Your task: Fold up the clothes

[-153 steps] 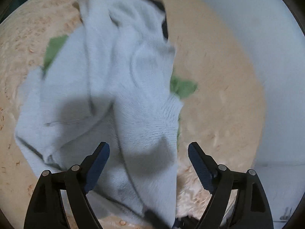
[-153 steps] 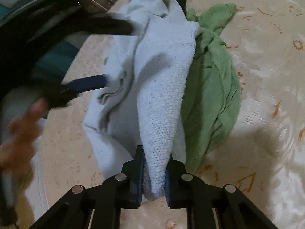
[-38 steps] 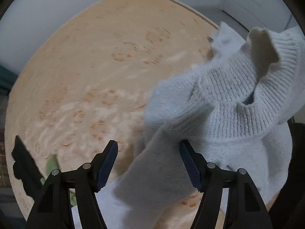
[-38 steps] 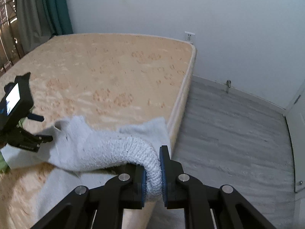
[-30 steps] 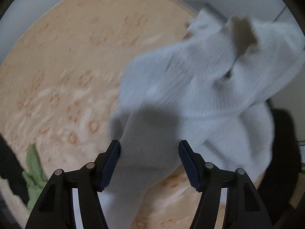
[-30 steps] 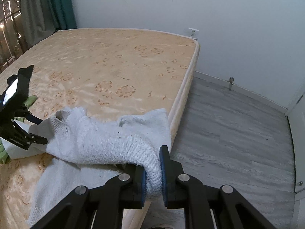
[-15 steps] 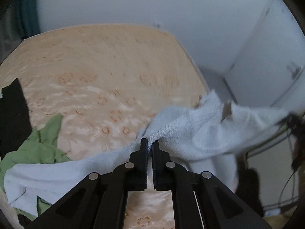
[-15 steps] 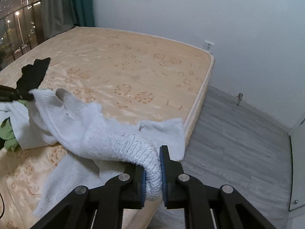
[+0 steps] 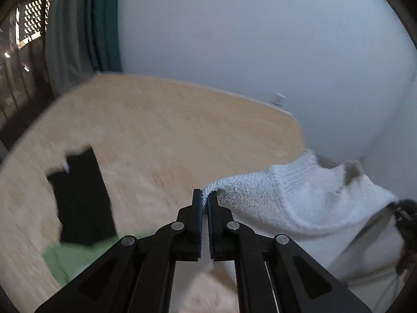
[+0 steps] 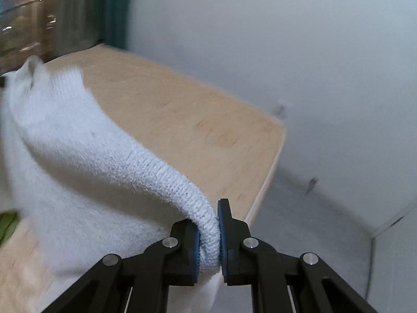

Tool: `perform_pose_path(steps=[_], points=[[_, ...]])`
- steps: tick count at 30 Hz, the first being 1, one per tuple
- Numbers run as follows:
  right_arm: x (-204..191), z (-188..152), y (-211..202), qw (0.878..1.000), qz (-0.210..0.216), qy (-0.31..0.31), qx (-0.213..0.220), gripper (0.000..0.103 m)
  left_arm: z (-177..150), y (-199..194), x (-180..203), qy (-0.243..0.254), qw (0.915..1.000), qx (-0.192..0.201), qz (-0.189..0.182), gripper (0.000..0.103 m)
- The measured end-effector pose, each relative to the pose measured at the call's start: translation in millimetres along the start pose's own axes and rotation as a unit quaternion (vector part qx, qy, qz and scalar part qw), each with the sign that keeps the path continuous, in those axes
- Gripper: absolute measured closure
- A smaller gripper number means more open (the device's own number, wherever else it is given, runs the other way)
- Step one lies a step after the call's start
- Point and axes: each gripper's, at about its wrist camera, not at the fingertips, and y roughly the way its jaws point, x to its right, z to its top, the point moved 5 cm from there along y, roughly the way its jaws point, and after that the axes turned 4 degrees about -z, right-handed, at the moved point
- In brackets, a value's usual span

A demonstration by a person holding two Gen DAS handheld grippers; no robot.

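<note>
A white knit sweater (image 9: 307, 203) hangs stretched in the air above the mattress, held at two ends. My left gripper (image 9: 204, 195) is shut on one edge of it, and the fabric runs off to the right. In the right wrist view the sweater (image 10: 86, 156) sweeps up to the left from my right gripper (image 10: 208, 224), which is shut on a ribbed edge. The lower part of the garment drapes down out of sight.
The tan patterned mattress (image 9: 169, 130) fills the middle, its far edge (image 10: 268, 180) beside grey floor (image 10: 312, 221). A black garment (image 9: 80, 195) and a green garment (image 9: 67, 258) lie at the left. White walls and teal curtains (image 9: 104, 23) stand behind.
Both grippers have risen and tilted up, lifting the sweater off the mattress and pulling it taut between them. The left gripper, open a second ago, is now shut on the sweater.
</note>
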Motion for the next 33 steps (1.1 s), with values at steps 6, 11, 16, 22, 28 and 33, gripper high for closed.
perform_pose_path(steps=[6, 11, 16, 22, 28, 33], points=[[33, 83, 80, 0.988, -0.066, 0.138, -0.033, 0.019, 80, 47, 3, -0.119, 0.9905, -0.018, 0.066, 0.072], [10, 8, 104, 0.979, 0.029, 0.191, -0.068, 0.025, 48, 73, -8, -0.104, 0.9911, -0.031, 0.077, 0.029], [-34, -113, 130, 0.962, 0.111, 0.191, -0.16, 0.037, -95, 86, -19, -0.113, 0.9865, -0.11, 0.044, 0.029], [-75, -242, 140, 0.924, 0.182, 0.214, -0.261, 0.046, -270, 100, -31, -0.123, 0.9704, -0.207, 0.003, 0.029], [-71, -283, 130, 0.906, 0.206, 0.267, -0.255, 0.046, -400, 88, -4, -0.172, 0.9446, -0.275, -0.047, 0.029], [-76, -289, 143, 0.891, 0.228, 0.289, -0.264, 0.046, -423, 87, 26, -0.153, 0.9502, -0.269, -0.037, 0.029]])
